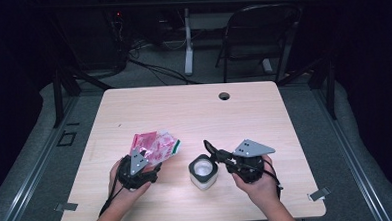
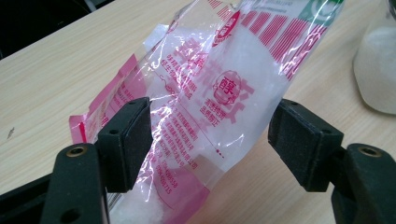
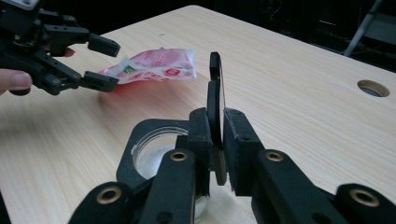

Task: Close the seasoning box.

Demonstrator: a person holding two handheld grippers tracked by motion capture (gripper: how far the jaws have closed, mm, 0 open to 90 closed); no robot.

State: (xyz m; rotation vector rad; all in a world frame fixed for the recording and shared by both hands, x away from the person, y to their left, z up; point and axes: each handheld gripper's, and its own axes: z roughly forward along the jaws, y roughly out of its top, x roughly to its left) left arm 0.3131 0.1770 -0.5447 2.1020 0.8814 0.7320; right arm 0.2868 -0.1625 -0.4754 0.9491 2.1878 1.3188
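Lying between the left gripper (image 2: 210, 140) jaws, the bag (image 2: 219, 88) runs lengthwise away.

Both forearms enter from the near edge in the high view, one claw per hand. Left claw (image 1: 145, 162): hand (image 1: 129, 186) wrapped around the body from below, jaws pointing away and slightly right, grey plate on top. In the left gripper view its jaws stand wide apart, pads clear of what lies between them. Right claw (image 3: 215, 140): hand (image 1: 257, 183) curled around the rear of the body, jaws pointing left in the high view. In the right gripper view the pads are pressed together on a thin black disc held edge-up.
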